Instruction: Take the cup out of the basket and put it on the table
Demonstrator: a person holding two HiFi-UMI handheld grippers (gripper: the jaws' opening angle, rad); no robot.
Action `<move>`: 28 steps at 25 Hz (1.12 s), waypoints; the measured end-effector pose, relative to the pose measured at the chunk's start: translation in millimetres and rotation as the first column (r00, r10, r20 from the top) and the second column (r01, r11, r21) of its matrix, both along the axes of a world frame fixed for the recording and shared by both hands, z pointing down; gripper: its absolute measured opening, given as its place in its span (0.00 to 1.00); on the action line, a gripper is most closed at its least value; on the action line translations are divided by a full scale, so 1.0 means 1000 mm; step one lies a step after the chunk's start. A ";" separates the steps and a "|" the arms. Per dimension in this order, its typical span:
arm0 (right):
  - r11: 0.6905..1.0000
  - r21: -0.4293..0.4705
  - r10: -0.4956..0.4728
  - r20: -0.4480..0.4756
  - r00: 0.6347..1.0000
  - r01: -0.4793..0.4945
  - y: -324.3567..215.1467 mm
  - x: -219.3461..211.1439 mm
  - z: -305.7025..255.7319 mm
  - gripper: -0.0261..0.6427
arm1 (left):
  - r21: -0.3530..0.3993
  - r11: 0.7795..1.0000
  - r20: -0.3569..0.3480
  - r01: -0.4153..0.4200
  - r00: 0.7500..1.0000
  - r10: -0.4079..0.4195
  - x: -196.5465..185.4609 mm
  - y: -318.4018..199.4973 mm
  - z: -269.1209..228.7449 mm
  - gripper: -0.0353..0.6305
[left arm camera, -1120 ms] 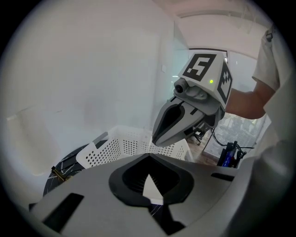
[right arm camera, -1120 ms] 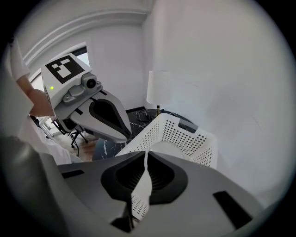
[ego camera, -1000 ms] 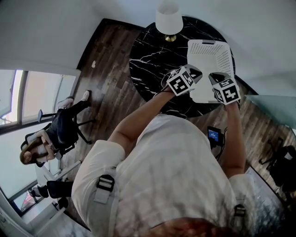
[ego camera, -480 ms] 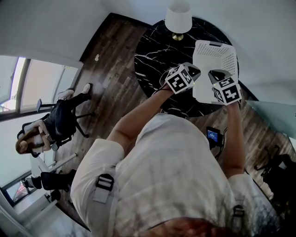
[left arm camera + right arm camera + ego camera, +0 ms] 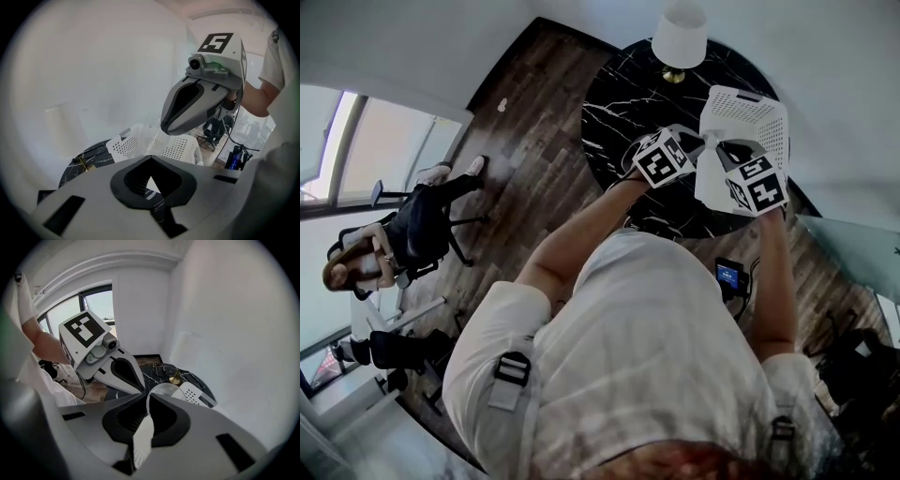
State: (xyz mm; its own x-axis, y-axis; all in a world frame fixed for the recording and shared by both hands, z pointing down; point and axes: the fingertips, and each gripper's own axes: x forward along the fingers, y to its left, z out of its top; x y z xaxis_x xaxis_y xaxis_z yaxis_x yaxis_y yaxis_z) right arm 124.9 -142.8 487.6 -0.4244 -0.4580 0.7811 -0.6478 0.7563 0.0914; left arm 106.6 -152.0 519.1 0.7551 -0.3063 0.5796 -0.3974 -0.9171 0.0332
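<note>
over the table (image 5: pixel 614 103), right tool (image 5: pixel 149 404) pinches the basket (image 5: pixel 755 117) wall (lamp (image 5: pixel 680 37) near); left tool (image 5: pixel 150 174) pressed together.

A table lamp with a white drum shade (image 5: pixel 680 33) and a brass base (image 5: pixel 675 75) stands at the far side, close to the plain white wall (image 5: pixel 412 37). Dark wooden plank flooring (image 5: pixel 534 141) spreads out to the left and near side. At the far left a seated person (image 5: pixel 366 258) occupies a black office chair (image 5: pixel 431 234) beside a large bright window (image 5: pixel 356 141). A small device with a lit blue screen (image 5: pixel 729 274) sits on the floor to the right, with a pale glass panel (image 5: pixel 853 253) further right.
</note>
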 end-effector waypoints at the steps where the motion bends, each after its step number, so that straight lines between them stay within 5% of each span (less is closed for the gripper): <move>1: 1.000 -0.001 -0.013 0.001 1.000 0.013 0.000 -0.005 0.000 0.07 | 0.004 1.000 -0.002 0.009 1.000 -0.009 -0.004 -0.001 -0.001 0.06; 14: 0.982 -0.021 -0.186 0.023 0.982 0.186 0.000 -0.087 0.011 0.07 | -0.019 0.984 0.023 0.178 0.984 -0.178 -0.086 0.001 0.012 0.06; 28: 0.975 -0.058 -0.215 0.004 0.977 0.215 -0.001 -0.102 0.025 0.07 | -0.044 0.978 0.013 0.204 0.979 -0.204 -0.099 -0.003 0.024 0.06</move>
State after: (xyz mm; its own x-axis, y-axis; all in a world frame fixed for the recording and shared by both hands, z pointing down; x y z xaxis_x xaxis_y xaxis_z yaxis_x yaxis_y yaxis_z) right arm 23.3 -143.4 512.6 -0.5067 -0.3100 0.8045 -0.4690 0.8821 0.0445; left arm 7.5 -154.6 543.5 0.6743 -0.4270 0.6024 -0.5765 -0.8143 0.0681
